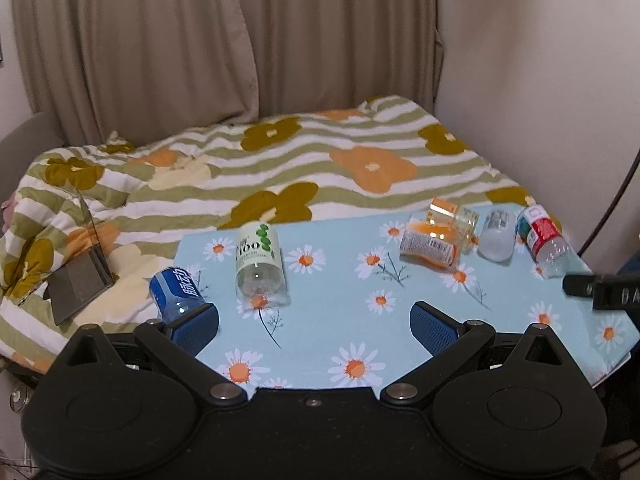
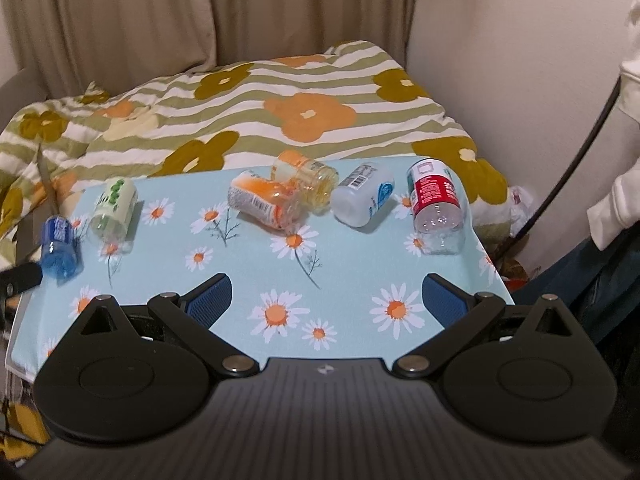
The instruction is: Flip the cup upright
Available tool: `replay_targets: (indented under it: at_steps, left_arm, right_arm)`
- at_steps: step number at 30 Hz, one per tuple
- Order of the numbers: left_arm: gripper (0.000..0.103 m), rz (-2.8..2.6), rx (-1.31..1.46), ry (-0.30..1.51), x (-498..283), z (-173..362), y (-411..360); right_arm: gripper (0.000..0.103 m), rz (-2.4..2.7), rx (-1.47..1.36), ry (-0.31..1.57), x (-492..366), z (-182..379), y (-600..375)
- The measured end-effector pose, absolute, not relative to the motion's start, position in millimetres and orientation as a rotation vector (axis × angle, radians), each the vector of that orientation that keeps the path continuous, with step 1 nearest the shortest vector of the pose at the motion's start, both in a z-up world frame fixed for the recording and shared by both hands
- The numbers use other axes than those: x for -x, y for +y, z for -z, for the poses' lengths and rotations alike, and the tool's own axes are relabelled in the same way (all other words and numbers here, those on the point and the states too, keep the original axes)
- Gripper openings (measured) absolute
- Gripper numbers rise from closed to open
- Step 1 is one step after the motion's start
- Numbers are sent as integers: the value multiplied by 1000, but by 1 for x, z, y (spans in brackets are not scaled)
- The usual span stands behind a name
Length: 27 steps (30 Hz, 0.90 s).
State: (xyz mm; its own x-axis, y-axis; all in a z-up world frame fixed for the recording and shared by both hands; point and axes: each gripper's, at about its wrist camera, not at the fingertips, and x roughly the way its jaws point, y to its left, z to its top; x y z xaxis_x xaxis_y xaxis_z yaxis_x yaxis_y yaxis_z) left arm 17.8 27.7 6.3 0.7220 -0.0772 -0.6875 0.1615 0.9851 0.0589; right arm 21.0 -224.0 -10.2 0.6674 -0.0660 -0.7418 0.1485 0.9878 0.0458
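Several cut-bottle cups lie on their sides on the daisy-print table (image 1: 400, 320). From left: a blue-label cup (image 1: 176, 290) (image 2: 58, 250), a green-label cup (image 1: 260, 264) (image 2: 112, 210), an orange-label cup (image 1: 430, 244) (image 2: 262, 200), a clear yellowish cup (image 1: 456, 216) (image 2: 306, 180), a white-label cup (image 1: 498, 234) (image 2: 362, 196) and a red-label cup (image 1: 542, 240) (image 2: 436, 204). My left gripper (image 1: 314, 324) is open and empty over the table's near left, its left finger by the blue cup. My right gripper (image 2: 326, 298) is open and empty above the near edge.
A bed with a striped flower quilt (image 1: 280, 160) lies behind the table. A grey open laptop-like object (image 1: 80, 276) rests on the quilt at left. Curtains (image 1: 200, 40) and a wall stand beyond. A black cable (image 2: 576, 152) and a person's sleeve (image 2: 624, 160) are at right.
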Motion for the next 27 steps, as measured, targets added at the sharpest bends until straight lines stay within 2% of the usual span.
replay_targets:
  at_steps: [10, 27]
  left_arm:
    - [103, 167, -68, 851, -53, 21, 39]
    - [103, 37, -56, 993, -140, 57, -4]
  right_arm:
    - [103, 186, -249, 876, -75, 27, -255]
    - [103, 166, -354, 1033, -220, 103, -319]
